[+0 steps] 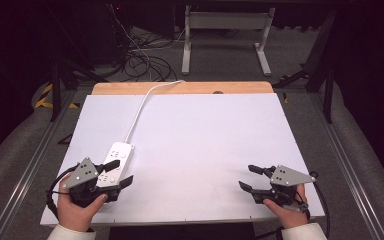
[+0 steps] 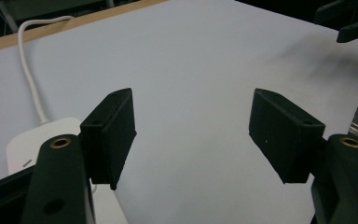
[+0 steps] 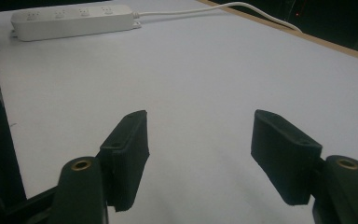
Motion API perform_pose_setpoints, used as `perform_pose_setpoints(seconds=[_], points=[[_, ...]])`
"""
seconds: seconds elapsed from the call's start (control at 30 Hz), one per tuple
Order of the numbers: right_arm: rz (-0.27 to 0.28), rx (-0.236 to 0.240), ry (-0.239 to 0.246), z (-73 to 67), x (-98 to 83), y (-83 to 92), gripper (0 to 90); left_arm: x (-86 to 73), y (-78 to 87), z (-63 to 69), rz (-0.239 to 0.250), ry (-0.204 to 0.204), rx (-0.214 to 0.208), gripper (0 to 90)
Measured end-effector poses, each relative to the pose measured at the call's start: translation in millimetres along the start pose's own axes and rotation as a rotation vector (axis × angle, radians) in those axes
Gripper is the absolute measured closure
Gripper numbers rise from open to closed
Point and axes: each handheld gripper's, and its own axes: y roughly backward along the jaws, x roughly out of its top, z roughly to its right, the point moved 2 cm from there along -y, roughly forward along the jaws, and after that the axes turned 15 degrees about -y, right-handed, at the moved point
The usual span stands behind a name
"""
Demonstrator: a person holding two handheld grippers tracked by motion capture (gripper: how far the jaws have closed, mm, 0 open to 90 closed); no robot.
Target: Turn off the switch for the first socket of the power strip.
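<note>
A white sheet covers the surface, and a strip of bare wood shows along its far edge. A white power strip lies on the left part of the sheet, its near end close to the front-left corner. Its white cable runs away from the person and goes over the far edge.

The left tool, held in the left hand, sits at the front-left corner, right over the near end of the power strip. Its jaws stand wide apart and hold nothing. In the left gripper view, one jaw is just above the rounded end of the power strip; I cannot tell if it touches it.

The right tool, held in the right hand, is near the front-right corner, close to the front edge and the right edge of the sheet. Its jaws are also wide apart and empty, with only white sheet between them. In the right gripper view the power strip lies well apart, across the sheet.

Between the two tools, and toward the far edge, the sheet is bare and open. Metal rails run along both sides of the surface.
</note>
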Motion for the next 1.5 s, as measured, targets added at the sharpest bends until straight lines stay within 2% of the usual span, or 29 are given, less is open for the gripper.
perform_pose_setpoints(seconds=[0.07, 0.47, 0.57, 0.73, 0.83, 0.97, 1.03, 1.17, 1.37, 1.4, 1.5], points=[[-0.002, 0.0, 0.004, -0.3, -0.1, -0.1, 36.7, 2.3, -1.3, -1.7, 0.002, 0.011, -0.004, 31.2], [-0.009, -0.001, 0.005, 0.0, -0.4, -0.6, 36.7, 16.4, -5.4, -13.2, -0.012, -0.012, -0.01, 31.5], [-0.008, -0.001, 0.005, -0.3, -0.4, -0.2, 36.7, 19.9, -6.7, -17.1, -0.012, -0.007, -0.018, 32.0], [-0.008, -0.001, 0.003, 0.0, -0.5, -0.2, 36.7, 21.3, -8.8, -20.4, -0.017, 0.002, -0.026, 32.7], [-0.013, -0.001, 0.006, 0.0, -0.4, -1.5, 37.0, 22.3, -10.3, -24.1, -0.031, -0.007, -0.012, 32.9], [-0.017, -0.001, 0.007, -0.2, -0.7, -2.6, 37.0, 23.5, -11.8, -30.0, -0.039, 0.002, -0.01, 33.5], [-0.017, -0.001, 0.006, -0.2, -0.8, -2.6, 37.0, 23.9, -13.1, -32.1, -0.033, 0.02, -0.013, 33.7], [-0.016, 0.001, 0.005, 0.1, -0.8, -2.6, 37.0, 24.7, -15.1, -35.8, -0.044, 0.016, -0.016, 35.4], [-0.017, -0.006, 0.009, 0.3, -0.9, -2.7, 37.4, 25.0, -17.4, -39.4, -0.078, 0.0, -0.034, 44.4], [-0.017, -0.006, 0.009, 0.4, -0.8, -2.7, 37.4, 25.2, -17.7, -40.5, -0.089, -0.01, -0.034, 49.8], [-0.018, -0.006, 0.008, 0.2, -1.0, -3.0, 37.4, 26.3, -19.7, -43.4, -0.122, -0.029, -0.05, 56.4]])
